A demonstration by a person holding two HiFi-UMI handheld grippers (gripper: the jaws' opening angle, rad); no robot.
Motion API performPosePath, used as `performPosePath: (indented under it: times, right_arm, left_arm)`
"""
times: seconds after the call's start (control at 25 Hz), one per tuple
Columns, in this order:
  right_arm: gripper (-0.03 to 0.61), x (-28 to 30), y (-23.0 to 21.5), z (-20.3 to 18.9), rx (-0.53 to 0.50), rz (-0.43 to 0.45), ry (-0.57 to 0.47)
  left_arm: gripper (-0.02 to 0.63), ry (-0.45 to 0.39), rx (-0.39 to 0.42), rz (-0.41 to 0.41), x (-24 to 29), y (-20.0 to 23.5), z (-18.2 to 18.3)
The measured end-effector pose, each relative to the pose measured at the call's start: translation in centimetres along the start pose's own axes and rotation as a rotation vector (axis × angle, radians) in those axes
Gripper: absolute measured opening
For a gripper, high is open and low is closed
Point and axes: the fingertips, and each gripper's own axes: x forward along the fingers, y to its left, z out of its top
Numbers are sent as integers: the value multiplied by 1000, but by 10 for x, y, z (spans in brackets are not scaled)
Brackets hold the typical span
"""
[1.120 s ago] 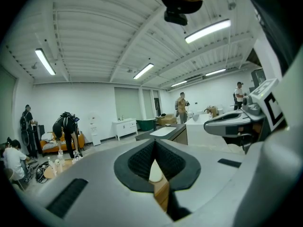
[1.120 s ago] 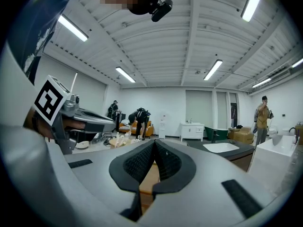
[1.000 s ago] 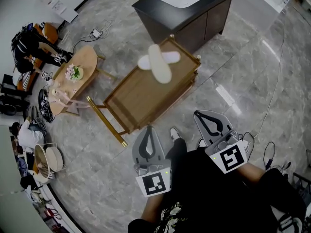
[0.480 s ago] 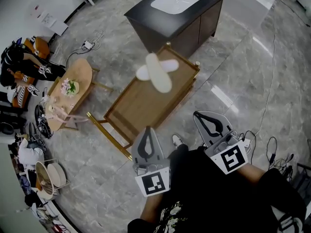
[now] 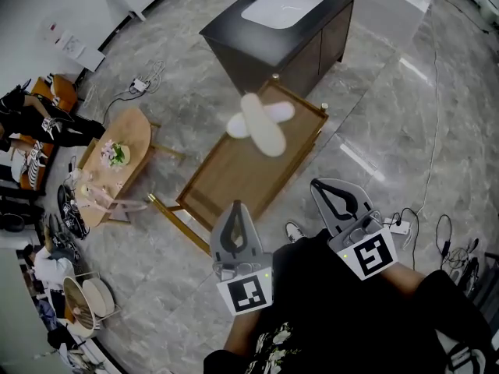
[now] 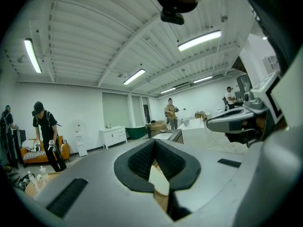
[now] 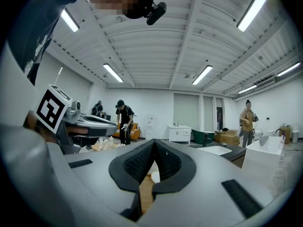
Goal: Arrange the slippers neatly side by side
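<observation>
Nearest, bottom of head view: the wearer's dark clothes, both grippers held low out front.

Left gripper (image 5: 235,209): jaws closed tip to tip, nothing in them. It points level over the near edge of the tray table (image 5: 234,170). Its own view shows the pads meeting at the tips, with only a bit of white slipper and wood seen through the gap behind them, far off.

Right gripper (image 5: 321,187): jaws closed as well, empty. It sits right of the left gripper, well apart from it, over the floor (image 5: 374,131) just off the tray table's right side.

A shoe (image 5: 295,231) shows on the floor between the two grippers.

Tray table: wood with raised rim and gold legs, set diagonally from near-left to far-right.

Slippers (image 5: 263,127): two white ones on the far end of the tray table. They are crossed in an X, one lying over the other, not side by side. Neither gripper touches them; both are well short.

Left of the tray table: a round table (image 5: 134,127) in wood with flowers on it, clutter on the floor around it.

Far: a dark cabinet (image 5: 265,45) just beyond the tray table, with a white sink (image 5: 282,5) in its top. Far left: a power strip (image 5: 143,84) with cable on the floor, and a person (image 5: 35,119) in black by an orange seat.
</observation>
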Motion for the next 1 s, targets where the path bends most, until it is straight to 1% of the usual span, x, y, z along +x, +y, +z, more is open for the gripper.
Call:
performPosePath:
  times: [0.12, 0.24, 0.52, 0.8, 0.92, 1.0]
  right_arm:
    - [-2, 5, 2, 0, 2, -19, -1]
    - [-2, 8, 6, -2, 2, -30, 3]
    - [-2, 18, 19, -2, 0, -34, 0]
    - [-2, 17, 28, -8, -11, -39, 31]
    - [-2, 14, 28, -6, -19, -61, 29]
    - [-2, 10, 26, -11, -16, -79, 46]
  left_arm:
    - [2, 0, -5, -15, 3, 3, -4]
    - [3, 9, 10, -23, 2, 9, -9]
    - [2, 3, 11, -29, 0, 26, -13]
    - [2, 15, -2, -38, -4, 32, -24]
    - [2, 8, -9, -51, -4, 31, -27]
    - [3, 5, -13, -64, -6, 26, -27]
